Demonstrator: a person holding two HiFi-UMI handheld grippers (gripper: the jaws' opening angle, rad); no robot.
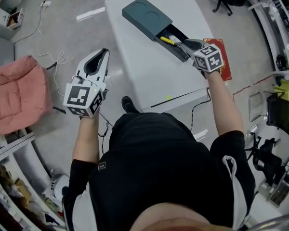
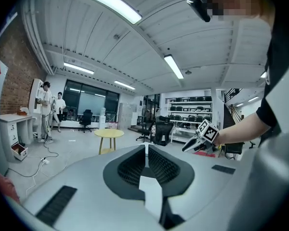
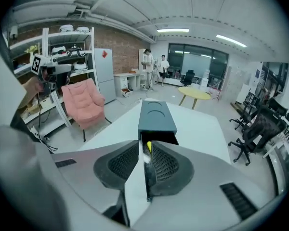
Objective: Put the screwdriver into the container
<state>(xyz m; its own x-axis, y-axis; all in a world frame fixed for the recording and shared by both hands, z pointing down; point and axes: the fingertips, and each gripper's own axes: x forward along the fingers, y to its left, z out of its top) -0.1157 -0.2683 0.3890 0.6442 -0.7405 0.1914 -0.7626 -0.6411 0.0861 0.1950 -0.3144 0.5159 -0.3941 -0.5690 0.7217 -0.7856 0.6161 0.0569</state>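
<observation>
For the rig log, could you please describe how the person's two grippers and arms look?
Both the left gripper and the right gripper are light grey tapered shells with dark ribbed pads. Each carries a cube with black-and-white square markers: left cube, right cube. The person wears a black short-sleeved top.

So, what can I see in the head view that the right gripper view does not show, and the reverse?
Only the head view: the red flat item at the table edge beside the right hand-held gripper, and the person's black shirt. Only the right gripper view: two people far off, a round yellow table and a white fridge. Both: the dark container on the white table, the yellow screwdriver at its open end, held in the right jaws, the pink chair and the left hand-held gripper.
</observation>
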